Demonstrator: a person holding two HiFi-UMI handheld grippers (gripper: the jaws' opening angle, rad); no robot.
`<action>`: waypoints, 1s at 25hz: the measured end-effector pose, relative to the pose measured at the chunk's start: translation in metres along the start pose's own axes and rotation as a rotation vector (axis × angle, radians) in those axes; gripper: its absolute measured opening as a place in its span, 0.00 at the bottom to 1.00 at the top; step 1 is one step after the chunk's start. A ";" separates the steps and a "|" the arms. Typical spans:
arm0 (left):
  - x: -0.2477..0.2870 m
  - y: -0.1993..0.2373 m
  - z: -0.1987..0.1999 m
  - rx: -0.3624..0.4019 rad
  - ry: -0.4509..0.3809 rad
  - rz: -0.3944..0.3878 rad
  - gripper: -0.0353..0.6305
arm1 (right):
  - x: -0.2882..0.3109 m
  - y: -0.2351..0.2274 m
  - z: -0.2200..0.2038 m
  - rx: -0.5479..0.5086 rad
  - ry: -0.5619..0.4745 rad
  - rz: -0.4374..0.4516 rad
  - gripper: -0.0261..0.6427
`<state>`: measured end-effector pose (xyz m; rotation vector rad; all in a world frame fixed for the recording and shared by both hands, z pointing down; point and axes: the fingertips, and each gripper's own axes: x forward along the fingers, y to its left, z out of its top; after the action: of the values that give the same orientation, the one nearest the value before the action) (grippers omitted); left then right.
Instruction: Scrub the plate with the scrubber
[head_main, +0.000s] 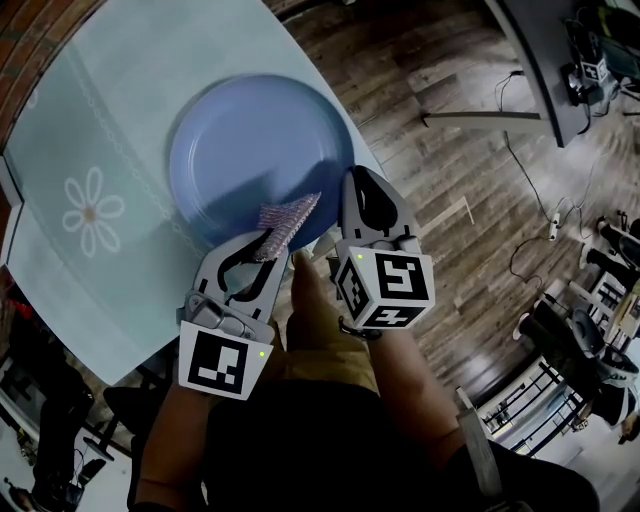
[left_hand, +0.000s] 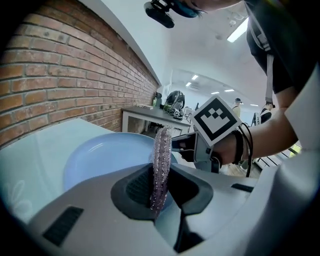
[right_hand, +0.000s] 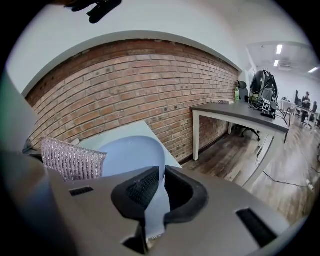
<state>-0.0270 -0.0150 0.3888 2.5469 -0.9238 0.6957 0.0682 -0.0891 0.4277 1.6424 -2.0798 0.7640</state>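
The counter (head_main: 120, 60) filled the upper left of the head view, covered by a pale teal cloth (head_main: 60, 260) with a white flower print. A red brick wall (right_hand: 125, 85) rose behind it.

A round blue plate (head_main: 250, 150) sat on the cloth, its right side close to the counter's edge.

The right hand-held gripper (head_main: 352, 185) reached in from the plate's near-right side. In the right gripper view its jaws (right_hand: 161, 180) were clamped together on the plate's rim (right_hand: 130, 152), the thin blue edge running straight down between the two dark pads. The square-marker cube (head_main: 385, 285) on that gripper faced up toward the head camera.

The left hand-held gripper (head_main: 272, 248) lay just beside the right one, at the plate's near edge. In the left gripper view its jaws (left_hand: 159, 187) were closed on a glittery silver-lilac mesh scrubber (left_hand: 161, 160). This flat pad stood edge-on and upright between the pads, sticking out well past the fingertips.

From the head view the scrubber (head_main: 288, 222) pointed up and to the right from the left jaws. Its free end lay over the near part of the plate, close to the right gripper's tips. Whether the pad was pressing on the plate's surface could not be made out. In the right gripper view the scrubber (right_hand: 72, 159) showed its broad ribbed face, just left of the plate.
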 end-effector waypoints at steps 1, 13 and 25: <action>0.003 -0.004 0.001 -0.001 -0.001 -0.014 0.17 | -0.001 0.001 0.000 0.002 -0.001 0.000 0.11; 0.047 -0.011 0.031 -0.051 -0.079 -0.056 0.17 | 0.001 -0.003 0.002 0.030 -0.014 0.006 0.11; 0.088 0.023 0.059 0.039 -0.068 -0.020 0.17 | 0.004 -0.005 0.003 0.040 -0.014 0.001 0.11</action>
<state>0.0353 -0.1032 0.3924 2.6249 -0.9144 0.6301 0.0719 -0.0950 0.4284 1.6729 -2.0879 0.8007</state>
